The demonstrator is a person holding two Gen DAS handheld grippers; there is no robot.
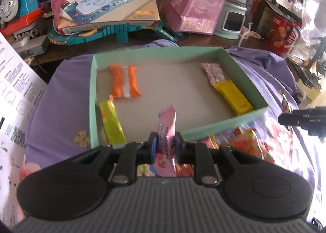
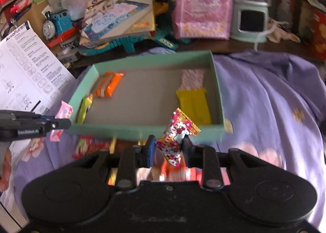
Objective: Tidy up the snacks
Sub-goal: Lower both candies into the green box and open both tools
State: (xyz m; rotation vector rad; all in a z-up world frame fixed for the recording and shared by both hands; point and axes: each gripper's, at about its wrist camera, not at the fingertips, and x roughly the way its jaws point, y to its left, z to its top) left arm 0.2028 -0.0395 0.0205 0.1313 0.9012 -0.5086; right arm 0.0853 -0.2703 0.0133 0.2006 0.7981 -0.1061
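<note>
A: Left wrist cam: left gripper [image 1: 165,145] clamped on pink sachet [image 1: 167,131], held at near wall of green box [image 1: 142,53].

B: Rt gripper [image 2: 168,147] pinches kitty-print candy [image 2: 175,137], same near wall. Purple cloth [image 2: 264,94] under box.

Mint-green box [image 1: 234,125]; purple floral cloth [image 1: 61,90]; orange packet [image 1: 124,82]; yellow packet [image 1: 234,96]; pink wrapper [image 1: 167,123].

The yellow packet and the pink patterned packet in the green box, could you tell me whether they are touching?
Touching. In the left wrist view the yellow packet lies end to end with the pink patterned packet along the right wall of the green box, no floor showing between them.
</note>
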